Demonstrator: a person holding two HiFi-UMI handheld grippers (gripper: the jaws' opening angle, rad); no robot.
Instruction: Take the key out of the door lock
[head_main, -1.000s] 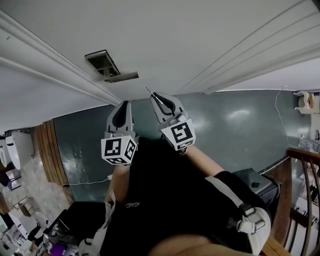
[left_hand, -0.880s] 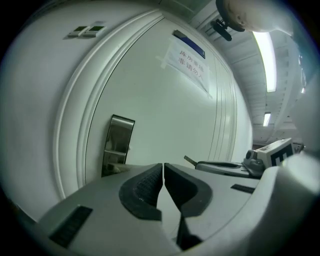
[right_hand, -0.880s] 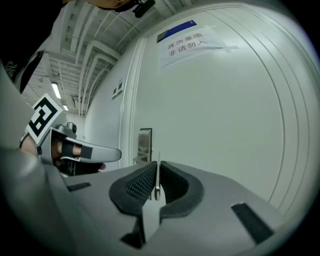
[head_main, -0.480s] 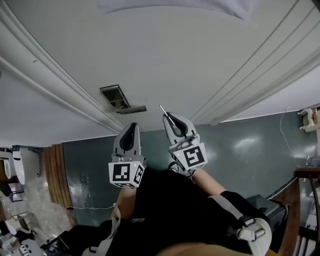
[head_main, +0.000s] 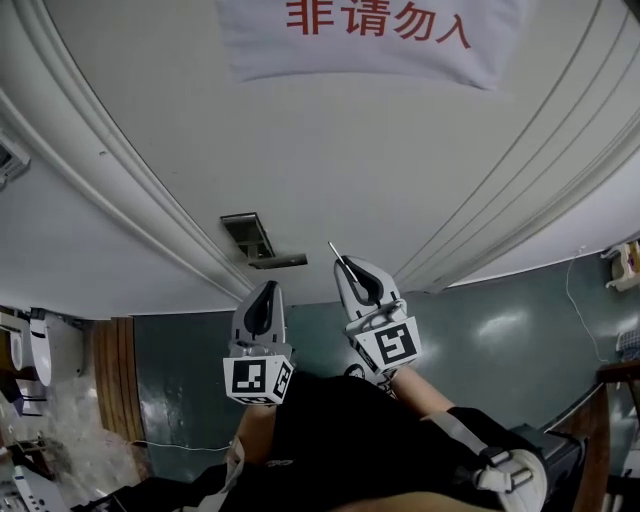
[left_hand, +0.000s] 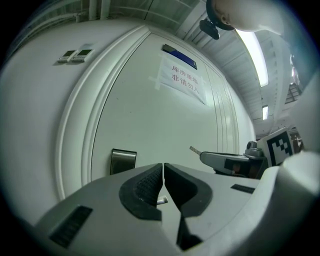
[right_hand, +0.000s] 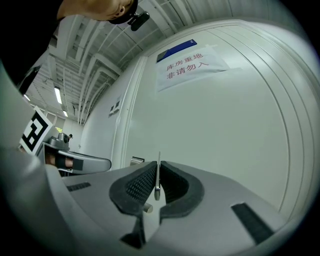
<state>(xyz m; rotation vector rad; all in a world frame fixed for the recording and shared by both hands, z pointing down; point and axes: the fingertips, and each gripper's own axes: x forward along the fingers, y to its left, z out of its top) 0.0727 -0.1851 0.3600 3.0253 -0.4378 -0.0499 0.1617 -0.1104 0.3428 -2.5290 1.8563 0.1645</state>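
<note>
**Inspector A:** While both grippers point at the white door (head_main: 330, 160), what does the right gripper (head_main: 347, 266) carry?

**Inspector B:** Its pads are clamped on the key (right_hand: 158, 175). The thin blade stands on edge between them and projects past the jaw tips toward the door.

**A:** And the key's position against the lock?

**B:** Out of it. The metal lock plate (head_main: 247, 235) and its lever handle (head_main: 279, 262) sit on the door to the left of the key tip, apart from it. I cannot tell whether the tip touches the door panel.

**A:** The left gripper (head_main: 266, 292)?

**B:** Jaws drawn together, pads meeting, nothing between them. It is just left of the right gripper, with the lock plate on the far side of its tips.

**A:** Anything else on record?

**B:** A white paper notice (head_main: 370, 35) with red characters is fixed higher on the door. Two switch plates (left_hand: 76, 55) are on the wall left of the frame. A green floor (head_main: 500, 320) lies at the foot of the door.
</note>
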